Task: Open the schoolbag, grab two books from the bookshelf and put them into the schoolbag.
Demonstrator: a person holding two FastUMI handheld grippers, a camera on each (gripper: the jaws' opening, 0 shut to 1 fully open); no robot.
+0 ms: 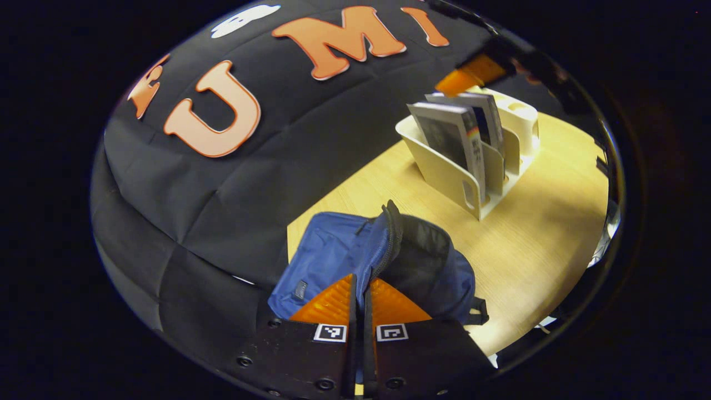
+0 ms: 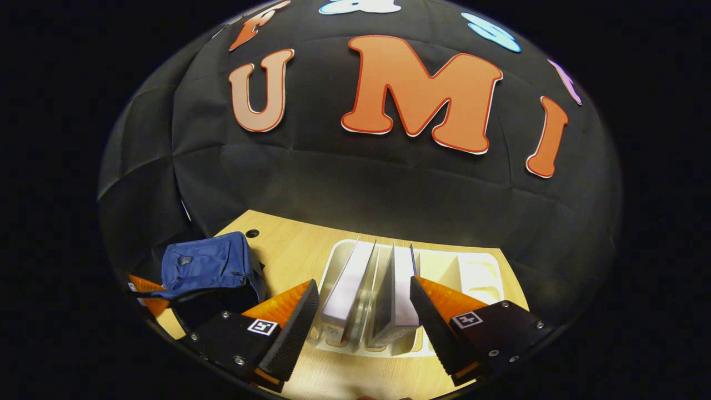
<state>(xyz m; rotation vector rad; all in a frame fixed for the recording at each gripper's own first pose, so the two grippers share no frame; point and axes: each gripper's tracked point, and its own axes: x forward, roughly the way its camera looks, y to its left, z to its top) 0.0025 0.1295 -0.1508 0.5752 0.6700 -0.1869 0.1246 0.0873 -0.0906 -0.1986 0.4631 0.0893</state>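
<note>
On the wooden desk [image 1: 533,244] stands a white bookshelf [image 2: 477,278] with several slots; two books [image 2: 347,286] stand upright in its slots, side by side with a divider between them, and the compartments to their right hold nothing. The blue schoolbag [image 1: 333,250] sits left of the bookshelf, its zipped top gaping to a dark lining, which the left gripper view reveals. There the left gripper [image 1: 361,289] has its fingers nearly together, pinching the edge of the schoolbag's opening. The right gripper view looks down on the books' top edges, the right gripper [image 2: 364,300] spread wide on either side of them, gripping nothing.
</note>
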